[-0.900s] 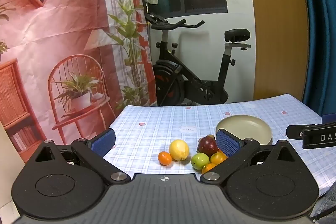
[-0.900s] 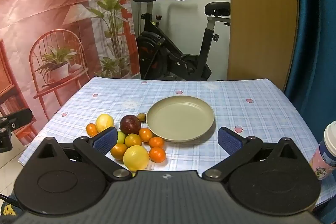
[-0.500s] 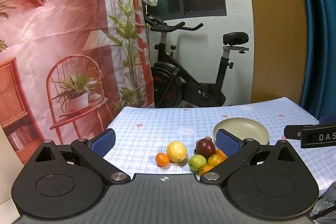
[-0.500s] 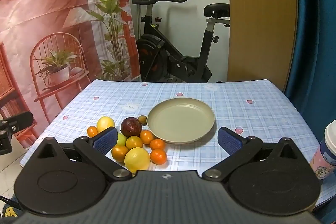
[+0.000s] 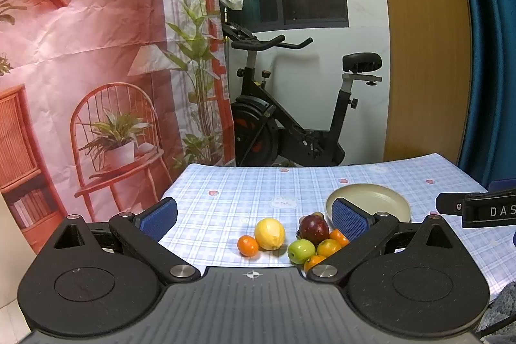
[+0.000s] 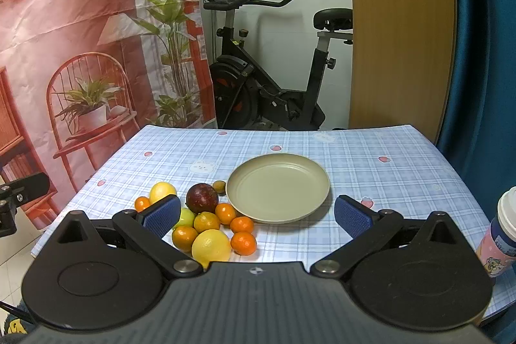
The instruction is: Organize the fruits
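Left gripper (image 5: 254,216) fingers spread wide, empty; right gripper (image 6: 258,211) likewise. Round beige plate (image 6: 277,187) bare on blue checked counter (image 6: 371,163); mixed fruit pile (image 6: 206,215) just beside it.

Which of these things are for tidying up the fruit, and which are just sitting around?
For the job:
- plate, with nothing on it yet
- dark red fruit
- big yellow citrus
- small oranges
- green apple
- left gripper and right gripper, both open

Just sitting around:
- paper cup
- exercise bike
- printed backdrop
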